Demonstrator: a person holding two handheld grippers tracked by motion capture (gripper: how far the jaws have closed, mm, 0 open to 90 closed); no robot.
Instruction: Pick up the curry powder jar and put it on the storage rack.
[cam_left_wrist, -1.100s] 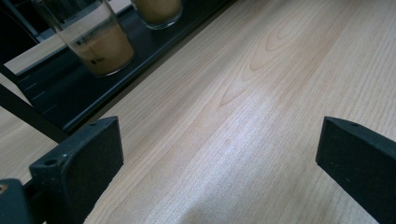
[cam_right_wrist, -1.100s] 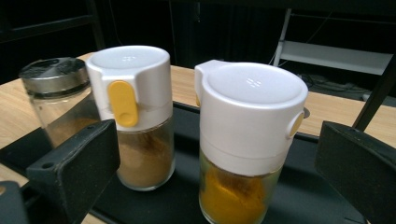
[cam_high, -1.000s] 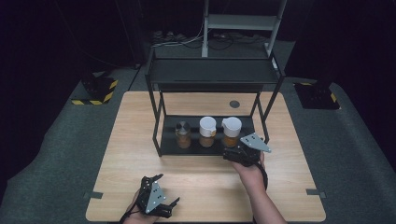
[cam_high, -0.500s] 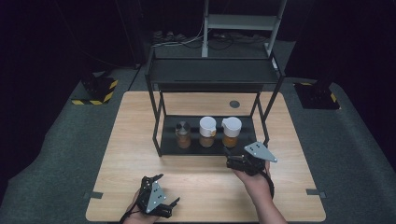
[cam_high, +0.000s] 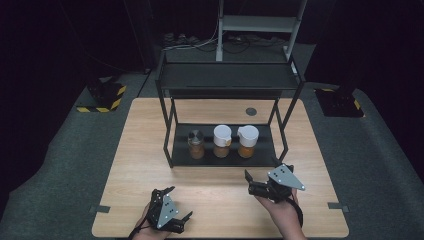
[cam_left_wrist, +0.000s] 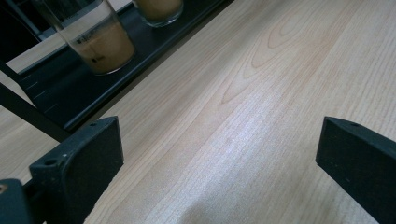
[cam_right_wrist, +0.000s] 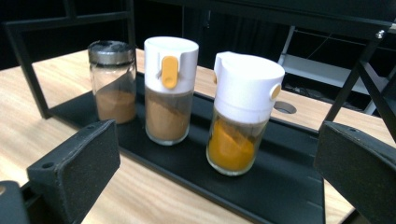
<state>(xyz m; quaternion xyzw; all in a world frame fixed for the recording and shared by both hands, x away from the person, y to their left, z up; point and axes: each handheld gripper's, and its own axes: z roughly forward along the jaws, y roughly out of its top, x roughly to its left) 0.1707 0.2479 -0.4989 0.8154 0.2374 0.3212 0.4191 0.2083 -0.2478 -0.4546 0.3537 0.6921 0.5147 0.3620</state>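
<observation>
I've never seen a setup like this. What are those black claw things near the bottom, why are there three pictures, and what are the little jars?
There is no robot here. A person holds a hand-operated two-jaw gripper in each hand: the left gripper and the right gripper. Both are open and hold nothing.

The high view comes from a fixed camera above the person, looking down on the light wooden table. Each of the other two pictures comes from a small camera riding on one gripper, looking out between its black jaws.

On the table stands a black metal two-tier rack. Its lower tray carries three glass spice jars in a row: a metal-lidded jar of brown powder, a white-capped jar with an orange tab, and a white-capped jar of yellow-orange powder. The right gripper faces them.
</observation>
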